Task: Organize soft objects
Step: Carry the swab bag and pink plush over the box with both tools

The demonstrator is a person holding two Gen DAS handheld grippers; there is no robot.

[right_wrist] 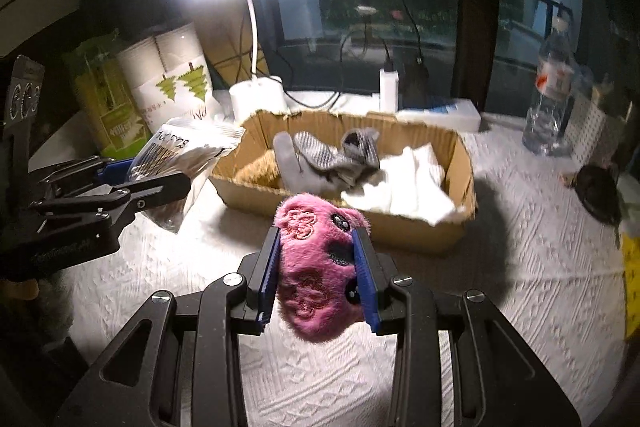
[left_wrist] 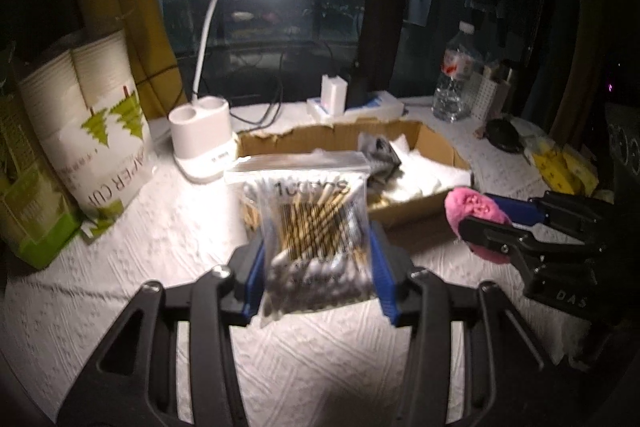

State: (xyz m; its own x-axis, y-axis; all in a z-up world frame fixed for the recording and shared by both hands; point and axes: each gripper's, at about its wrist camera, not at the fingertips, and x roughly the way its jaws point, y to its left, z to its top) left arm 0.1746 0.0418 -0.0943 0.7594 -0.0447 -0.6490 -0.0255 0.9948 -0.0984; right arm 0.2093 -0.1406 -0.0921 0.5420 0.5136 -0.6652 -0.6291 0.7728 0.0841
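I judge the sorting to be a good way in but not finished. The cardboard box (right_wrist: 460, 163) on the white table cover (right_wrist: 520, 267) already holds a grey glove (right_wrist: 320, 159), some folded white cloth (right_wrist: 416, 183) and something tan and fuzzy in its near-left corner that I cannot name. 2 items are not yet in: the pink plush toy (right_wrist: 316, 267) and the bag of cotton swabs (left_wrist: 312, 227), and I am carrying both. By my reckoning, what remains is to bring each over the rim and let go.

My right gripper (right_wrist: 318, 275) points forward at the box's near wall, its blue pads (right_wrist: 268, 275) pinching the toy from both sides. The toy hangs clear of the table, just in front of the box and about level with its rim. From the left wrist view this gripper reaches in from the right, near the box's front corner.

My left gripper (left_wrist: 318, 279) is level and aimed at the left end of the box. Its jaws squeeze the lower half of the swab bag, which stands upright between them with the sealed strip on top. The bag sits in the air just short of the box, beside the desk lamp (left_wrist: 204, 139). Its picture is blurred, so I cannot tell how firm the hold is.
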